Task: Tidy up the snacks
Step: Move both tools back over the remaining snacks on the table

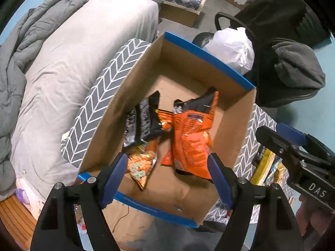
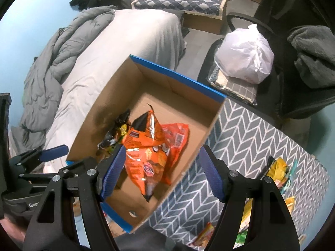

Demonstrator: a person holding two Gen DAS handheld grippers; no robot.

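Here the largest item is the bed (image 1: pixel 69 67), with a grey duvet (image 1: pixel 23 48) bunched at its far side; it lies just beside the bench (image 2: pixel 247 138), a surface covered in a grey chevron cloth. On the bench stands the cardboard box (image 1: pixel 188 67), open-topped with blue-taped rims. An office chair (image 2: pixel 247 48) beyond the bench carries a white plastic bag (image 2: pixel 245 58). Inside the box lies the large orange snack bag (image 1: pixel 192 133), tilted against darker bags (image 1: pixel 144 119) that stand along the bed-side wall, with a smaller orange packet (image 1: pixel 142 165) nearer the front wall. More loose snacks (image 2: pixel 280 173) lie on the bench cloth on the right side, outside the box. The left tool (image 1: pixel 167 179) hangs above the front of the box, jaws wide, nothing between its pads. The right tool (image 2: pixel 161 175) is likewise wide and empty, poised over the box's right wall. The orange bag appears to be deposited; the loose snacks on the bench look like the remaining work. Hazards from here: the two tools are close together, so a careless swing toward the bench could knock one against the other. A finger catching the box rim could drag or tip the light box toward the bed edge. The upright bags lean loosely and could topple if another bag is dropped on them. Thin foil packets may slip from a partial pinch.
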